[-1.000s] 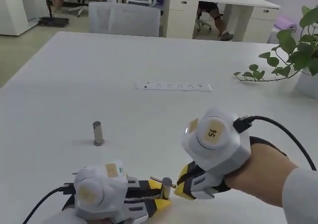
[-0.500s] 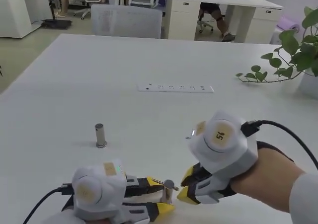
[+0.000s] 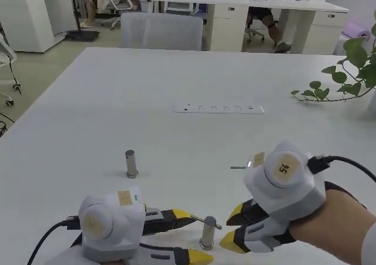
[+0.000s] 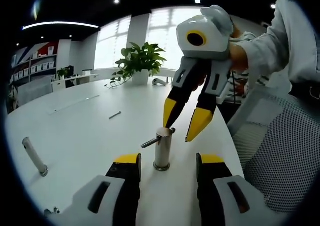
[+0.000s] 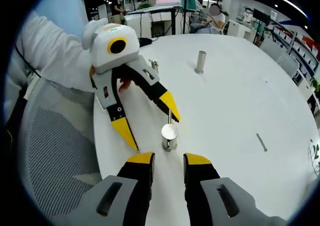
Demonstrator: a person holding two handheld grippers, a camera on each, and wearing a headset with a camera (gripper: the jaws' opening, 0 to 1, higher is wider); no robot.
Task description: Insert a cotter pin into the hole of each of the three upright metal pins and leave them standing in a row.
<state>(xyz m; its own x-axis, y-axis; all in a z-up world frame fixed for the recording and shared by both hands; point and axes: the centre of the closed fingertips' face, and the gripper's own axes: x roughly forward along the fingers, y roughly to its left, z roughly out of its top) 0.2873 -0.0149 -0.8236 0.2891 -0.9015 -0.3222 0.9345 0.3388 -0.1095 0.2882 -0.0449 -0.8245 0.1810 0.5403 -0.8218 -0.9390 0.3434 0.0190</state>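
1. The table point(image 3: 176, 83) carries the work near the person's edge, so both tools can close on it from opposite sides.
2. The left gripper point(image 3: 195, 237) lies low over the top. Its jaws are spread and grasp nothing, and they stop just short of the near metal pin point(image 3: 208, 234). I judge it is placed there to catch or steady that pin.
3. The right gripper point(image 3: 228, 230) faces it from the other side, jaws likewise parted and empty, with its tips just beside the pin's top. In the left gripper view one tip sits at the pin's rim; I cannot tell whether it touches.
4. The near metal pin stands upright between the two sets of tips, free of both.
5. A second metal pin point(image 3: 131, 163) stands well ahead of the left gripper and off to its left. It probably waits its turn.
6. The fitted cotter pin point(image 3: 201, 220) runs crosswise through the near pin's top, and its free end points toward the left gripper. This one looks done.
7. A loose cotter pin point(image 3: 238, 167) lies flat beyond the right gripper, within its reach, likely for the next pin.
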